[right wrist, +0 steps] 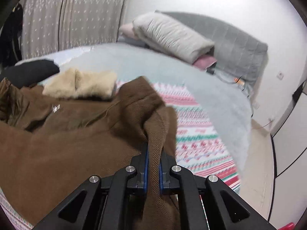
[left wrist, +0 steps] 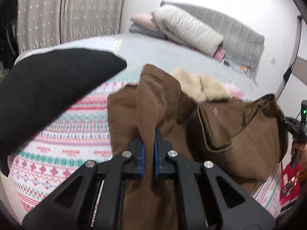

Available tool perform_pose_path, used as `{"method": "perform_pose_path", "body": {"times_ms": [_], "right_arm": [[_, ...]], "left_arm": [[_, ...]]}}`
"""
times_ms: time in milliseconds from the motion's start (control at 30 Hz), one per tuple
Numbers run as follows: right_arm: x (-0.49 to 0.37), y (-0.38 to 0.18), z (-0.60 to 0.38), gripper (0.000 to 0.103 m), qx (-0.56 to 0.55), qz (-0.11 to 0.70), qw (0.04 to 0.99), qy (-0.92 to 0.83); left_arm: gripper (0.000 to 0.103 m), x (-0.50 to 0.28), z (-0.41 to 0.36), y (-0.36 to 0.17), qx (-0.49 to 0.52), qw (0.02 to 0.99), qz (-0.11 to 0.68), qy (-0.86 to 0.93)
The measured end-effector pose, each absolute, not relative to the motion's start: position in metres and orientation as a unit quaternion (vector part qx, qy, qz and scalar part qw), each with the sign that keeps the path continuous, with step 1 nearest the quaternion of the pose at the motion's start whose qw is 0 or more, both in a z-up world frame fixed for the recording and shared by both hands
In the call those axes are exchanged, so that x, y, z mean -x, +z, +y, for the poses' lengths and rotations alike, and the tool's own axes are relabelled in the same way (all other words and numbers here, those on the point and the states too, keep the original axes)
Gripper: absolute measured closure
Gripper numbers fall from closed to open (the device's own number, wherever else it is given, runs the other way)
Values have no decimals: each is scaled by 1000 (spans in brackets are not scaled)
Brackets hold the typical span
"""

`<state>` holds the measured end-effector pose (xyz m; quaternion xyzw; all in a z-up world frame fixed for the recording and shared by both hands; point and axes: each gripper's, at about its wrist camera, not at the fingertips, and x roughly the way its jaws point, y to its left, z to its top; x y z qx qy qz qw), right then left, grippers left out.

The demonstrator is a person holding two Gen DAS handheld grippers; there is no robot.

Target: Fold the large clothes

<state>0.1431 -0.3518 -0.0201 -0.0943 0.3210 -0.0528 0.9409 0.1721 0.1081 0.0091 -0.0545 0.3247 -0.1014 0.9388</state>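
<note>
A large brown coat with a cream fur collar hangs lifted over the bed. My left gripper is shut on a fold of the brown fabric. My right gripper is shut on another fold of the same coat. The fur collar shows in the right wrist view at the upper left. The right gripper also shows in the left wrist view at the far right edge, holding the coat's other end.
A patterned pink, white and teal blanket covers the near part of the bed. A black garment lies at the left. Pillows lean on the grey headboard. Curtains hang behind. The floor lies right of the bed.
</note>
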Motion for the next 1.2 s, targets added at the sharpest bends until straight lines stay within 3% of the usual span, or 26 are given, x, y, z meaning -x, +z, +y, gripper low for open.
{"method": "perform_pose_path", "body": {"times_ms": [267, 400, 533, 800, 833, 900, 933, 967, 1000, 1067, 1133, 1200], "right_arm": [[-188, 38, -360, 97, 95, 261, 956, -91], [-238, 62, -368, 97, 91, 241, 959, -118], [-294, 57, -380, 96, 76, 250, 955, -139], [-375, -34, -413, 91, 46, 347, 917, -191], [-374, -40, -421, 91, 30, 360, 914, -182], [-367, -45, -437, 87, -2, 380, 910, -164], [-363, -45, -441, 82, -10, 384, 910, -156], [-357, -41, -446, 73, -20, 388, 910, -144], [-347, -35, -452, 65, -32, 389, 912, -128], [-328, -25, -455, 32, -47, 383, 917, -102], [-310, -16, -456, 23, -64, 382, 919, -68], [-284, -14, -455, 21, -91, 400, 912, -24]], "left_arm": [[94, -242, 100, 72, 51, 963, 248, -97], [94, -297, 97, 80, 49, 968, 236, -73], [94, -362, 103, 51, 72, 964, 251, -42], [92, -430, 102, -56, 56, 930, 361, 36], [89, -428, 110, -57, 81, 928, 363, 23], [66, -422, 118, -52, 110, 923, 370, 0], [46, -417, 123, -47, 121, 918, 377, -15], [37, -412, 123, -43, 122, 916, 381, -28], [35, -403, 120, -38, 118, 915, 384, -44], [24, -384, 115, -30, 90, 907, 404, -78], [21, -367, 108, -29, 70, 895, 426, -108], [21, -347, 109, -34, 64, 882, 446, -136]]}}
